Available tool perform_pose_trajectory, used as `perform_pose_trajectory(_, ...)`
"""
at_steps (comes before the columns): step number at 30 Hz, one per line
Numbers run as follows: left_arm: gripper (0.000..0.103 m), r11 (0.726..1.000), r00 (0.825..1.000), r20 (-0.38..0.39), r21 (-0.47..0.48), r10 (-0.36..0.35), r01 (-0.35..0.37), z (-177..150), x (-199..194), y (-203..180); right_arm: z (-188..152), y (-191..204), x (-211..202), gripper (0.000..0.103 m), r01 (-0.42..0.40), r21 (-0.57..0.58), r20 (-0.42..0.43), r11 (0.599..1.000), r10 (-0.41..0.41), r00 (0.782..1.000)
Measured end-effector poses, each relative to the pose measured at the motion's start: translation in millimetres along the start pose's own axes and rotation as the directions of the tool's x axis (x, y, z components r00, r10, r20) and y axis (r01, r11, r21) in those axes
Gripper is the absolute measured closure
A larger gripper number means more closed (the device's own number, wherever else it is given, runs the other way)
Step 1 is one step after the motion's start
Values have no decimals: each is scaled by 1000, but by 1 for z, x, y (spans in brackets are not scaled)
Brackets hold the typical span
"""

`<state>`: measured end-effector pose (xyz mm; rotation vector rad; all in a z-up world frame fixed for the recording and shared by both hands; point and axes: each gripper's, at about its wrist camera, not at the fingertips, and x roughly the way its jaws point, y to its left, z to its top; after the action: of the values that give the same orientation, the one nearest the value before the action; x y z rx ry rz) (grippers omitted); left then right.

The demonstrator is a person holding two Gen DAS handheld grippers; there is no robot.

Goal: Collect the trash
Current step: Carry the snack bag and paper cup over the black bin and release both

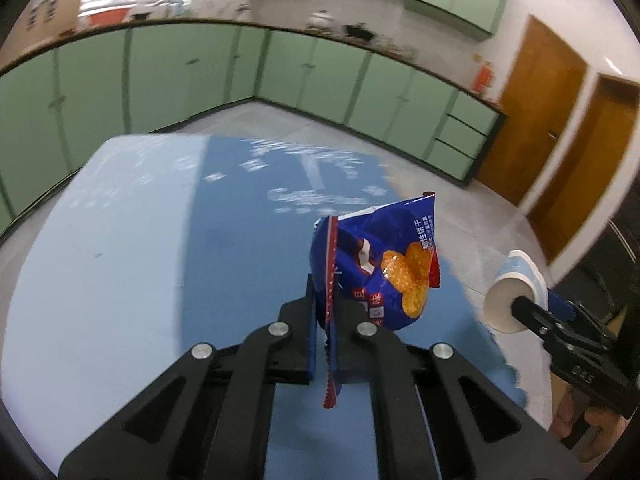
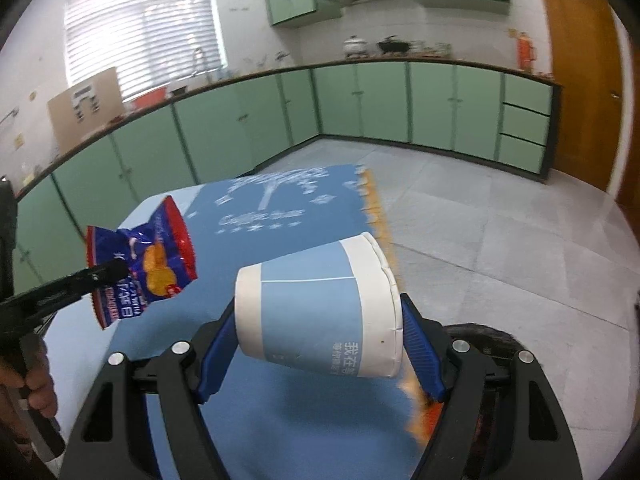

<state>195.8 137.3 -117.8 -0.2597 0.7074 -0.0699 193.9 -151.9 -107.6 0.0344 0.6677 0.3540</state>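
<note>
The left tool pinches one blue snack bag by its crimped edge, lifted above the tabletop; the right tool clamps one paper cup on its side, likewise aloft near the cloth's fringed edge. Both pieces look picked up; no other trash shows on the blue cloth; dropping them remains, perhaps into the dark round thing at lower right, though I cannot tell whether it is a bin.
</note>
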Motion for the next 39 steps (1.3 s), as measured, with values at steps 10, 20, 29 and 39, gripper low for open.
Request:
perform_pose_trajectory(10,100,970,982,-60,157,-179,186,-8,37,-118,-20,-93,-48,29,190,116,18,975,-193,981)
perform_pose_trajectory(20,96,918,951,-209,281,-227,280,-30,106,-217,-56,-166,-48,29,302,200,-72,932,-293,953)
perform_pose_trajectory(29,80,903,938,-301,331,-173,273,-47,154,-245,-83,-196,-16,28,329,224,-170,917,-296,940)
perform_pose_trajectory(39,65,909,948,-248,316,-200,274,-38,132,-240,-71,-199,-32,18,338,231,-109,912,-321,941)
